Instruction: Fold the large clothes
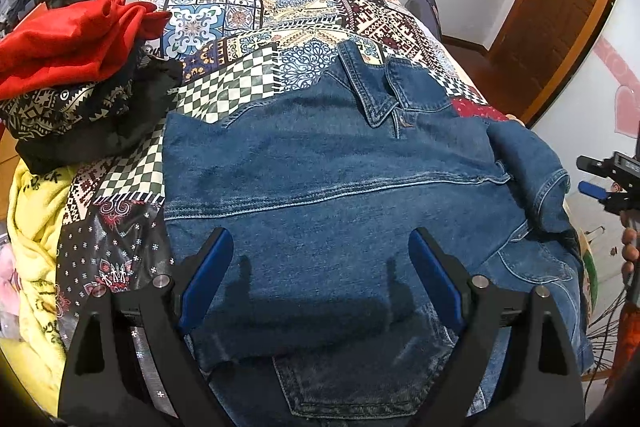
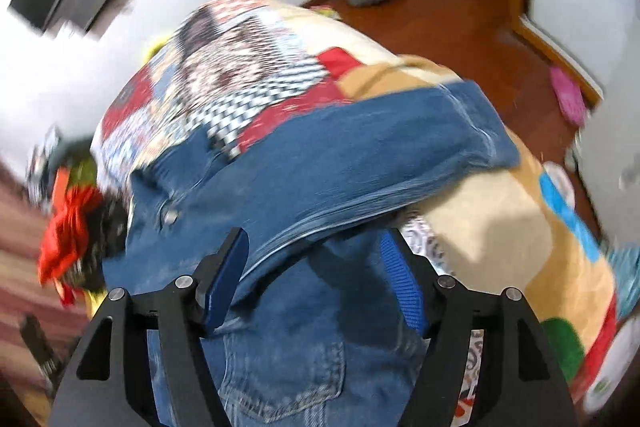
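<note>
A blue denim jacket (image 1: 320,187) lies back up on a patchwork bedspread (image 1: 248,11), collar (image 1: 372,95) toward the far end. My left gripper (image 1: 320,267) hovers just above its lower half, wide open and empty. My right gripper (image 2: 316,271) is open above the jacket's right side (image 2: 320,167), where a sleeve lies folded over the body. The right wrist view is motion-blurred. The right gripper also shows in the left wrist view (image 1: 604,183) past the bed's right edge.
A pile of clothes, red cloth (image 1: 72,39) on top of black patterned cloth (image 1: 68,111), sits at the bed's left. A yellow garment (image 1: 36,227) hangs at the left edge. Wooden floor (image 2: 460,7) and a door frame lie to the right.
</note>
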